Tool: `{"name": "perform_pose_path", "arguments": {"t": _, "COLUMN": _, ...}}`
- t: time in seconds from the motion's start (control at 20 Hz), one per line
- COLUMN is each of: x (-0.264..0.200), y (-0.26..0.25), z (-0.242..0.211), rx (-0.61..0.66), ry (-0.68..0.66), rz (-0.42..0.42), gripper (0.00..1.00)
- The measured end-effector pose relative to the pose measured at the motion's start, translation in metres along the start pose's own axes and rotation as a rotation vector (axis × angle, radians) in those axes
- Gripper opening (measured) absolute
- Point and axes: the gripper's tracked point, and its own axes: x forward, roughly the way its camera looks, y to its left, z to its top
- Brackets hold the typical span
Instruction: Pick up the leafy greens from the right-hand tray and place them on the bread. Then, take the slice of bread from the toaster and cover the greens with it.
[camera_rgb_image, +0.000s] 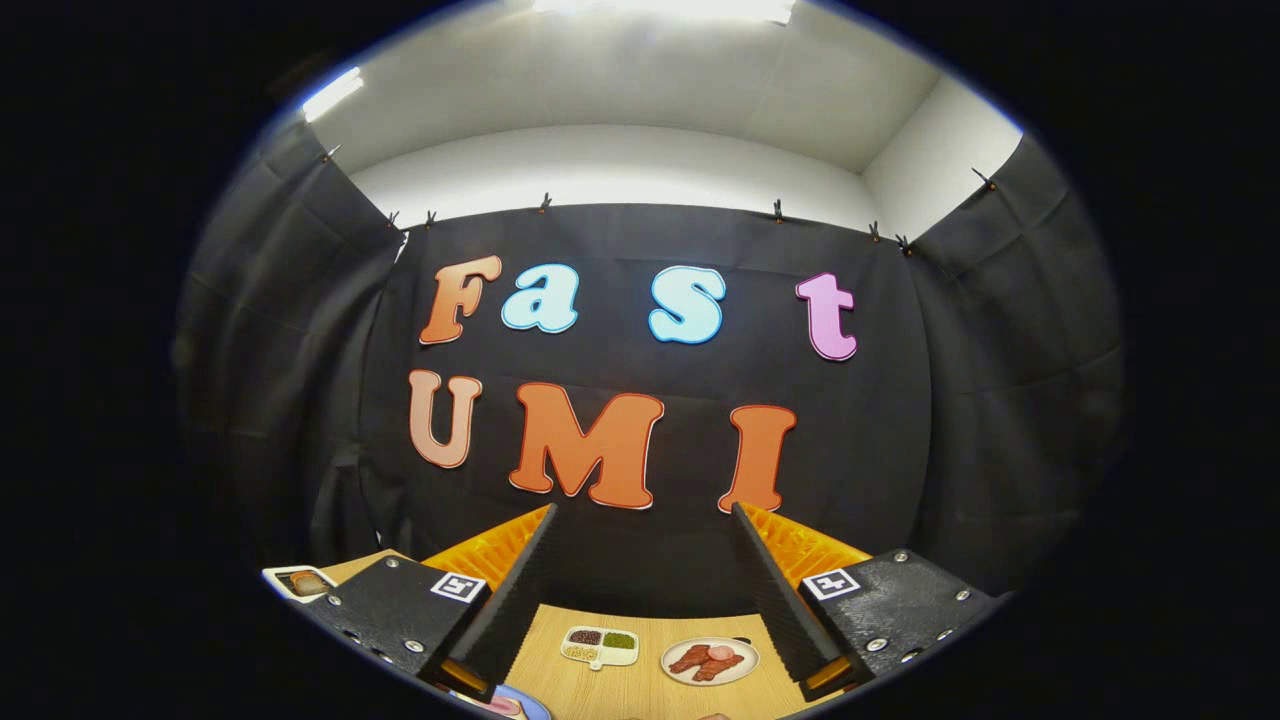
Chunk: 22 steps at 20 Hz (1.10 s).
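My gripper (644, 510) is open, with a wide gap and nothing between its fingers. It is held high over the wooden table (640, 690) and tilted up towards the booth's black back wall. Far below, between the fingers, a white divided dish (600, 646) holds dark, green and pale grains. Beside it on the right lies a round plate (710, 661) with reddish meat pieces. A blue-rimmed plate (512, 706) peeks out by the base of the left finger. Beyond the left finger, a white tray (298, 581) carries a brown item that I cannot identify.
Black cloth walls close the booth at the back and on both sides, meeting the table's far edge. White wall and ceiling lights show above the cloth.
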Motion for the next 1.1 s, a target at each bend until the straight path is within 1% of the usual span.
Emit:
{"name": "perform_pose_path", "arguments": {"t": 0.3, "x": 0.0, "y": 0.0, "z": 0.0, "rx": 0.003, "ry": -0.008, "rz": 0.005, "gripper": 0.99}}
{"name": "perform_pose_path", "arguments": {"t": 0.75, "x": 0.002, "y": -0.004, "z": -0.003, "rx": 0.015, "ry": -0.001, "rz": -0.028, "gripper": 0.99}}
{"name": "perform_pose_path", "arguments": {"t": 0.95, "x": 0.003, "y": -0.009, "z": -0.016, "rx": 0.008, "ry": 0.008, "rz": -0.032, "gripper": 0.99}}
{"name": "perform_pose_path", "arguments": {"t": 1.1, "x": -0.01, "y": -0.012, "z": -0.034, "rx": 0.007, "ry": 0.028, "rz": -0.03, "gripper": 0.99}}
